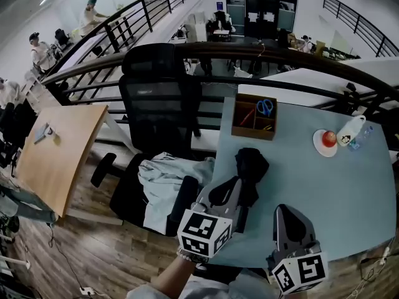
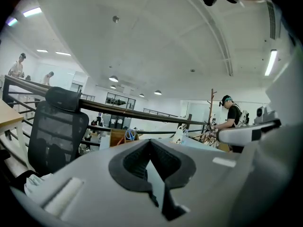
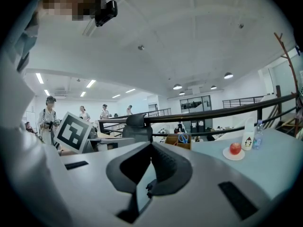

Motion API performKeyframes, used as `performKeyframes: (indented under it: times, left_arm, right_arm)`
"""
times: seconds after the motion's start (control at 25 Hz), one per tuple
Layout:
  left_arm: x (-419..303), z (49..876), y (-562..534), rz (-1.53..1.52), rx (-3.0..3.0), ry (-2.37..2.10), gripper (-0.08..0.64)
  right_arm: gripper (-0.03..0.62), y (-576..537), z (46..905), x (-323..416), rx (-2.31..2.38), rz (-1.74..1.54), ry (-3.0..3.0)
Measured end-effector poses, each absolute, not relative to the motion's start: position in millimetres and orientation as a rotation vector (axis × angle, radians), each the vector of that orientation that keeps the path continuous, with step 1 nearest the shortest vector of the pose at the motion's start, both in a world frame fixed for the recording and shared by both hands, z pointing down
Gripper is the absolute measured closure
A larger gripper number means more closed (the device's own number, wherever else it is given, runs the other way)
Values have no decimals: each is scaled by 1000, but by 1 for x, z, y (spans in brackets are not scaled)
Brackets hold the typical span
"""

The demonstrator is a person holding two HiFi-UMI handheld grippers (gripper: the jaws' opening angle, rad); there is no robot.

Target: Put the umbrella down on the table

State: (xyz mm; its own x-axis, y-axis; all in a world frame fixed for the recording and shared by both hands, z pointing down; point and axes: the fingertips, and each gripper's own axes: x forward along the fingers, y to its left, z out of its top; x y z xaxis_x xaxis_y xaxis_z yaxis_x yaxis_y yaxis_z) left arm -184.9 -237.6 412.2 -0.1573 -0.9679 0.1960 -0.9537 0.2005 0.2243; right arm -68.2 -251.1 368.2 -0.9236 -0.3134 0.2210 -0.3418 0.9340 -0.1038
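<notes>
The folded black umbrella [image 1: 251,164] already lies on the pale blue table [image 1: 324,192], near its left edge. The left gripper [image 1: 235,184] and right gripper [image 1: 285,212] are both pressed together and empty. The job looks done.

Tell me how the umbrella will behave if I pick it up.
The umbrella looks folded, its fabric loose and bunched, so it would probably flop in a grip. Compact, so likely light. Lying lumpy on the table, it seems unlikely to roll.
</notes>
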Motion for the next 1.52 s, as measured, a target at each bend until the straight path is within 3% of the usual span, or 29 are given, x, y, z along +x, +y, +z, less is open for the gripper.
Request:
performKeyframes:
  times: [0.56, 1.52]
  left_arm:
    - [-151, 388, -218, 25, 1860, -2234, 555]
    - [-32, 357, -216, 8, 1750, -2391, 555]
  right_arm:
    - [592, -250, 353, -44, 475, 171, -2948]
    - [592, -265, 338, 66, 256, 159, -3002]
